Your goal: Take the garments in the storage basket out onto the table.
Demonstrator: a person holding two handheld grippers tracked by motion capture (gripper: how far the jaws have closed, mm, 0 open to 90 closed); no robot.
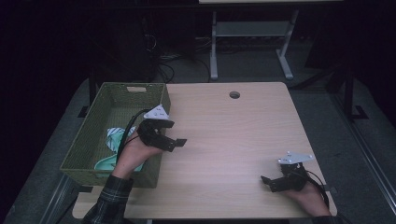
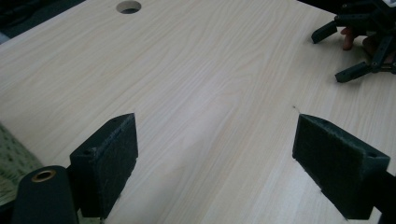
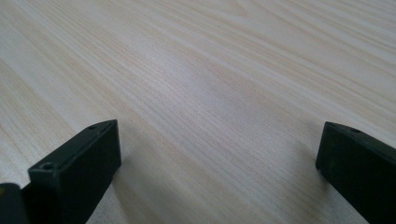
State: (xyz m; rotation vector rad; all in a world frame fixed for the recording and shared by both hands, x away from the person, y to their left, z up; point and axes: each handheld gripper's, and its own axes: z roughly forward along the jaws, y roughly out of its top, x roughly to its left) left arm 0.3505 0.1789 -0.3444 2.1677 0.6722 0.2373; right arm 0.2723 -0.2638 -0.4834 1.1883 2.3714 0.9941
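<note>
Apparently the work is between pieces: cloths (image 1: 122, 135) lie in the green basket (image 1: 84, 140) at nine o'clock on the table (image 1: 233, 135). The left gripper (image 1: 175, 141) hovers just right of the basket rim, jaws spread wide, holding nothing. The right gripper (image 1: 271, 182), at five o'clock, also gapes empty. Judging by this, the next move likely calls for reaching back into the basket.

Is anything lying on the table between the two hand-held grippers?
No. In the high view the wood between the left hand-held gripper and the right hand-held gripper is bare table.
</note>
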